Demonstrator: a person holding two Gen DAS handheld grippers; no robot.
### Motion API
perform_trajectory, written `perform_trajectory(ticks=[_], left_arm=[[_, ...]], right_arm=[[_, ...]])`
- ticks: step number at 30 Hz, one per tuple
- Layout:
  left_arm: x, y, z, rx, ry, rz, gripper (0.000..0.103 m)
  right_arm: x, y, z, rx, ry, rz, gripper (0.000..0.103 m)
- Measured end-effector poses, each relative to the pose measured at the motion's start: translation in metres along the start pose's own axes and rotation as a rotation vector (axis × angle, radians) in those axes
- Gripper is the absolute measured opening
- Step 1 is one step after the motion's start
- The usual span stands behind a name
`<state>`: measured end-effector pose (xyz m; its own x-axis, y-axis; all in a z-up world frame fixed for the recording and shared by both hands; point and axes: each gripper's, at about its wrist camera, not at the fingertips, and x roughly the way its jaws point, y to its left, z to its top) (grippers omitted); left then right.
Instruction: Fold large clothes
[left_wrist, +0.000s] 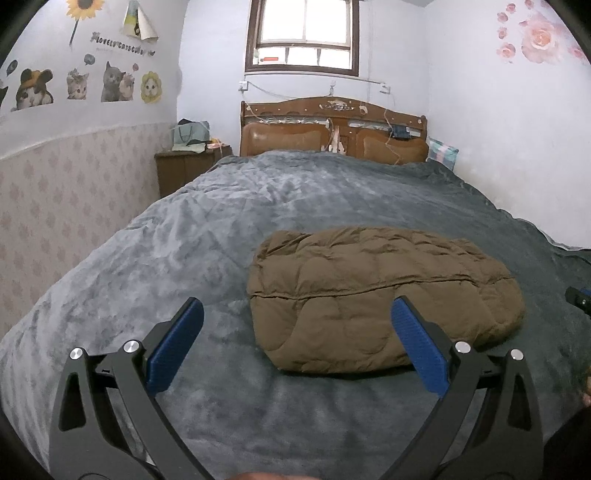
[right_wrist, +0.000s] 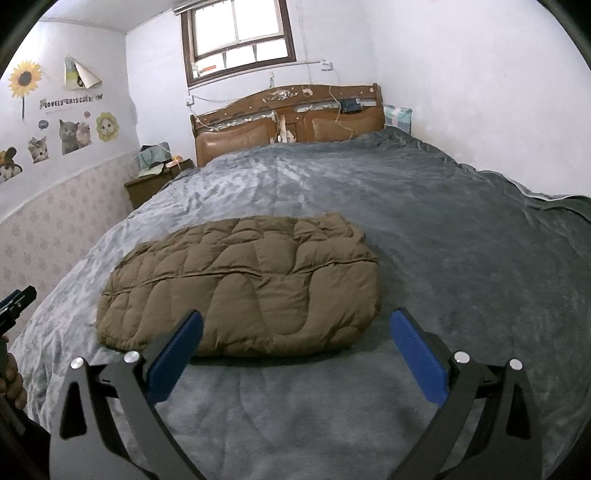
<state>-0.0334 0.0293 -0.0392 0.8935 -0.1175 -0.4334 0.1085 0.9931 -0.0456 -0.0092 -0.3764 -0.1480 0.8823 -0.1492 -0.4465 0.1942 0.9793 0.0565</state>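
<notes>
A brown quilted puffer jacket (left_wrist: 380, 295) lies folded into a compact bundle on the grey bedspread (left_wrist: 221, 236); it also shows in the right wrist view (right_wrist: 240, 284). My left gripper (left_wrist: 295, 306) is open and empty, held above the bed just in front of the bundle's near left edge. My right gripper (right_wrist: 295, 317) is open and empty, just in front of the bundle's near right edge. The right gripper's tip shows at the right edge of the left wrist view (left_wrist: 580, 299), and the left gripper's tip at the left edge of the right wrist view (right_wrist: 16, 302).
The bed has a wooden headboard (left_wrist: 332, 129) under a window (left_wrist: 303, 33). A brown nightstand (left_wrist: 184, 170) with bags stands at the far left of the bed. A wall runs along the bed's right side. A pillow (left_wrist: 443, 151) leans in the far right corner.
</notes>
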Motion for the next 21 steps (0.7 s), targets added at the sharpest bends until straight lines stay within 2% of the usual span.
perform_trajectory(ticks=[21], left_arm=[[-0.0045, -0.0038, -0.0001, 0.020, -0.004, -0.008, 0.100]], right_arm=[[0.0016, -0.0020, -0.0001, -0.014, 0.003, 0.001, 0.101]])
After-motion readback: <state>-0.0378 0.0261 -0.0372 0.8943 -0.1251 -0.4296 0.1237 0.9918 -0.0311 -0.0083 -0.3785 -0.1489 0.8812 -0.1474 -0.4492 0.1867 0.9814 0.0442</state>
